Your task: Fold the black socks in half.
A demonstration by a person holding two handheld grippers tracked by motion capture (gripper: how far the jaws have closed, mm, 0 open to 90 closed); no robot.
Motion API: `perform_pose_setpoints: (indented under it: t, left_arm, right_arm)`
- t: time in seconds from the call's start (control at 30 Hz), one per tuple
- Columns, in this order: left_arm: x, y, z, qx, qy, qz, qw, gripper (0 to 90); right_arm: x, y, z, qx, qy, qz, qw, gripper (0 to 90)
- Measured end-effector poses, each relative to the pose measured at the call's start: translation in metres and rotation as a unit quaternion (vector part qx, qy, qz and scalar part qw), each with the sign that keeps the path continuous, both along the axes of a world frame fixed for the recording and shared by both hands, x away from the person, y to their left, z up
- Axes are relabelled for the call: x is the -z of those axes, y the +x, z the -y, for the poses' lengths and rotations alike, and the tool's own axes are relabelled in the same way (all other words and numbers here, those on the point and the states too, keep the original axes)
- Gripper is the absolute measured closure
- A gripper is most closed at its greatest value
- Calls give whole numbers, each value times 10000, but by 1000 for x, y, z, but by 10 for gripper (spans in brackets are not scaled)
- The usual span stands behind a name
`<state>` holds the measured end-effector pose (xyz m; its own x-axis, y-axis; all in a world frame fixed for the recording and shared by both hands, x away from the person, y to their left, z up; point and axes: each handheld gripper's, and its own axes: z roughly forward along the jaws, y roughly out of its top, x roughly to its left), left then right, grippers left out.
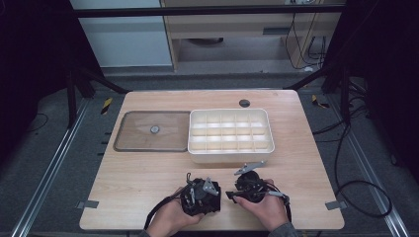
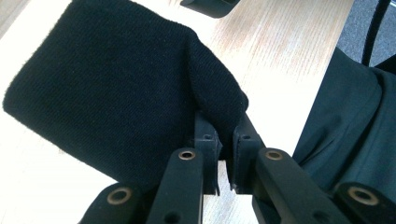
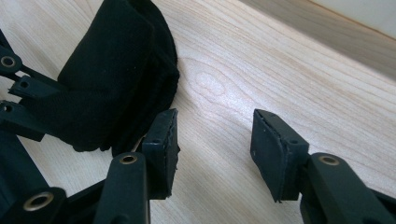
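Item in hand: a black knitted cloth [image 2: 116,93], probably a sock or a small folded garment (the weave is plain in the left gripper view).

Location of item: low over the near edge of the wooden table [image 1: 148,173], between the two hands, well short of the white divided tray [image 1: 230,136] and the clear flat lid [image 1: 153,131] beside it.

Left gripper [image 2: 225,158]: jaws nearly together and pinching one corner of the cloth; the bulk of the fabric spreads up and to the left of the pads in its own view.

Right gripper [image 3: 215,149]: jaws partly apart with nothing but bare table between them.

Key relation: in the right gripper view the cloth [image 3: 116,74] lies to the left of the open jaws, its lower edge just beside the left pad [image 3: 163,144] (whether it touches I cannot tell). Its long axis runs away from the camera, roughly in line with the jaws.

Nearer hand: the left one already has the cloth; the right is free and close beside it.

Judgement: a second grip calls for the right gripper to shift sideways towards the fabric before closing.

Risk: closing where it stands would likely catch nothing.
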<state>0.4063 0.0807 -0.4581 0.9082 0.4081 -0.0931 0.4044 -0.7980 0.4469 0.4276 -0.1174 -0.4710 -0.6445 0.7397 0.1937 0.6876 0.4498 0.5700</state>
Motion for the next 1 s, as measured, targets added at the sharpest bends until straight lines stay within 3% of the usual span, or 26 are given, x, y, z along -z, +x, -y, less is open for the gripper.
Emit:
perform_pose_setpoints:
  t: [0.67,1.0]
  left_arm:
    - [-1,-2,-1,-9,-53,74,10000,821]
    - [-5,-6,-1,-62,-161,286,9994,718]
  right_arm:
    - [1,-1,0,-9,-38,12,10000,479]
    - [-1,-2,-1,25,-47,5,10000,452]
